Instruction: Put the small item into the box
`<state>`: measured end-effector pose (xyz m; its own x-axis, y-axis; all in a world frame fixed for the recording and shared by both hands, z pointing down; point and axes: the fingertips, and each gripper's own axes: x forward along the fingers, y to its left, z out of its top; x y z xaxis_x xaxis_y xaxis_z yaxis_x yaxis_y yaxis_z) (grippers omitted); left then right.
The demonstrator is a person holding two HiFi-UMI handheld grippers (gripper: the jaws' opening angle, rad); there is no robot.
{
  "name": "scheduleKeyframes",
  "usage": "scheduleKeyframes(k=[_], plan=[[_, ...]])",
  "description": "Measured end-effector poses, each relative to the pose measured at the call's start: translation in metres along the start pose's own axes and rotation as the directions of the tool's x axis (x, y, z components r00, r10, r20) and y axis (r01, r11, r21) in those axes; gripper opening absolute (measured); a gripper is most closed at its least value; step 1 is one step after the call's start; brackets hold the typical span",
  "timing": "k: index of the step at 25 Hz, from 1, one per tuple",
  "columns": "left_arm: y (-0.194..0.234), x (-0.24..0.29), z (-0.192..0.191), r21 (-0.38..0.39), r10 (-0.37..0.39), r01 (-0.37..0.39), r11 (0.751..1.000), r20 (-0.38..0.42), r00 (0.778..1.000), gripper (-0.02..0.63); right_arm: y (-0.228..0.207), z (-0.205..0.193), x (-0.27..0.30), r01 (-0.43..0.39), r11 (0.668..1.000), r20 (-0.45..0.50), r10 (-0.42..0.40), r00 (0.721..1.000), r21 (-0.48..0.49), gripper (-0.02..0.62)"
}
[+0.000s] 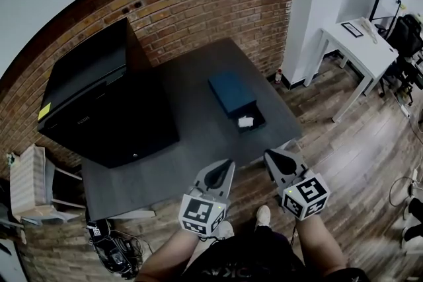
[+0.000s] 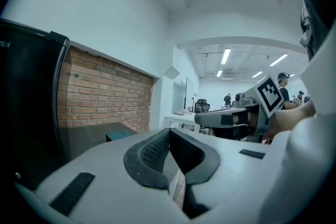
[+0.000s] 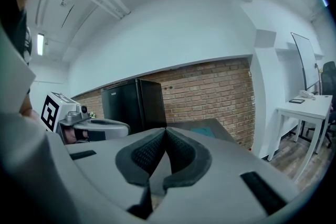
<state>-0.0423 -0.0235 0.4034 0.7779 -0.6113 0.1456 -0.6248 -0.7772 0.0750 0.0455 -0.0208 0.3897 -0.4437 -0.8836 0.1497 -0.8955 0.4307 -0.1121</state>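
Observation:
A dark teal box (image 1: 232,93) lies on the grey table (image 1: 192,135), with its drawer pulled out toward me. A small white item (image 1: 245,121) sits inside that drawer. My left gripper (image 1: 225,164) and right gripper (image 1: 271,156) hover side by side off the table's near edge, both short of the box. Both are shut with nothing between their jaws. In the left gripper view the box (image 2: 119,135) shows as a teal sliver on the far table, and the right gripper view catches it (image 3: 203,131) just past the jaw tips.
A black fridge-like cabinet (image 1: 99,99) stands at the table's left against the brick wall. A white desk (image 1: 360,49) with an office chair is at the far right. Wooden floor lies below me, with a white stool (image 1: 30,185) and cables at left.

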Motion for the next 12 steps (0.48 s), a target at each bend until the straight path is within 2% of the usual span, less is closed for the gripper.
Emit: scheduleKeyframes(k=[12], plan=[[-0.0034,0.0029,-0.0005,-0.001,0.003,-0.003,1.0,-0.002,1.0,0.034,-0.0016,-0.0014,-0.0009,-0.012,1.0,0.005,0.012,1.0,0.007,0.018]])
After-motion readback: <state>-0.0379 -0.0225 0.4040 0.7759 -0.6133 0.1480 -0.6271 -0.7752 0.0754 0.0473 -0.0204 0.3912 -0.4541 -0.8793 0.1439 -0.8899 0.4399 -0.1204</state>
